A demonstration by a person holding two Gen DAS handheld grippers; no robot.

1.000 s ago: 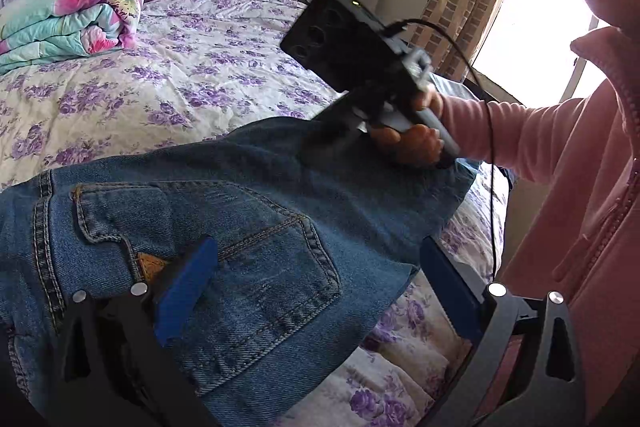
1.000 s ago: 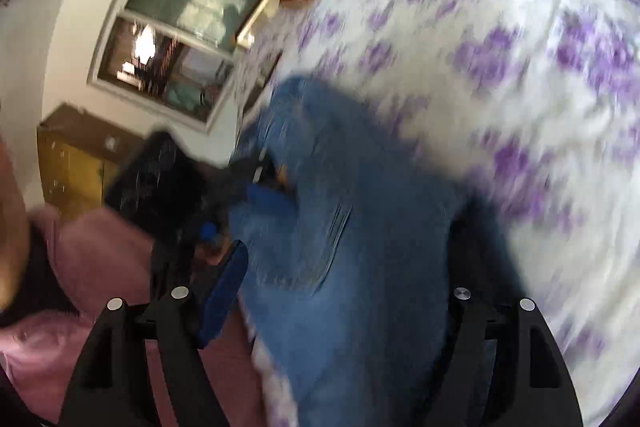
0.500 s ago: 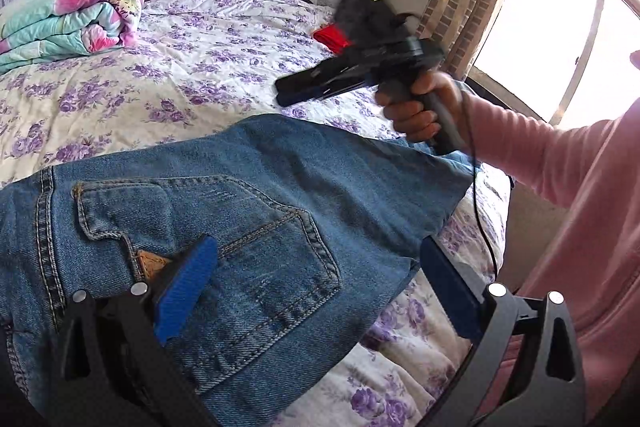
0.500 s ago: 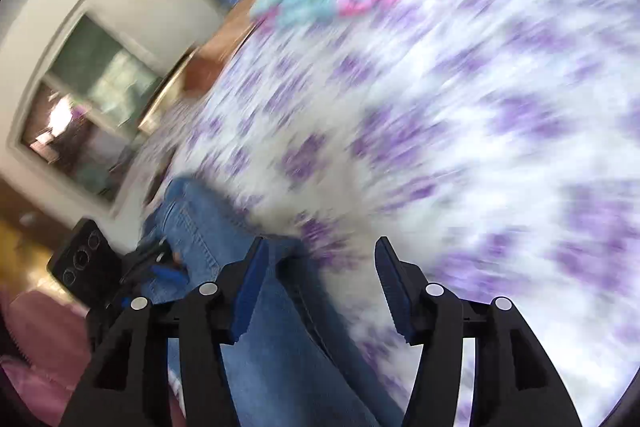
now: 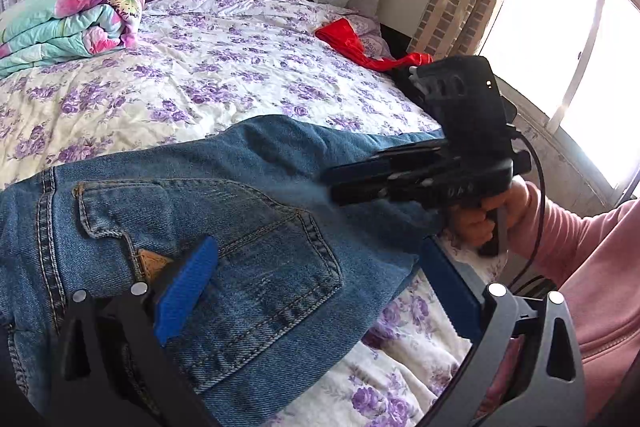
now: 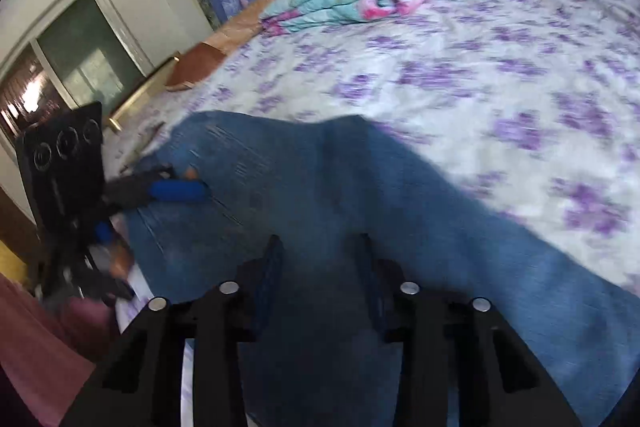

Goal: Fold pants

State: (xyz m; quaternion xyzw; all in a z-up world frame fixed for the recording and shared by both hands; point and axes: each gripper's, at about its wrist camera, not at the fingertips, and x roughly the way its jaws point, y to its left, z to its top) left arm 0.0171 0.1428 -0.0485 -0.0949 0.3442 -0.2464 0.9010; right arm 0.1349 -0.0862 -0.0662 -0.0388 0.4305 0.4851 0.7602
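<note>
Jeans lie on the bed, back pocket up, near its front edge. Left claw spread wide over the pocket, one finger on the denim, gripping nothing. Right claw partly open above the jeans leg, nothing between its fingers. A folded quilt and red cloth sit well apart, farther back.

matt blue denim pants on soft floral cotton bedsheet.

Motion blur softens the jeans, cut off below.
</note>
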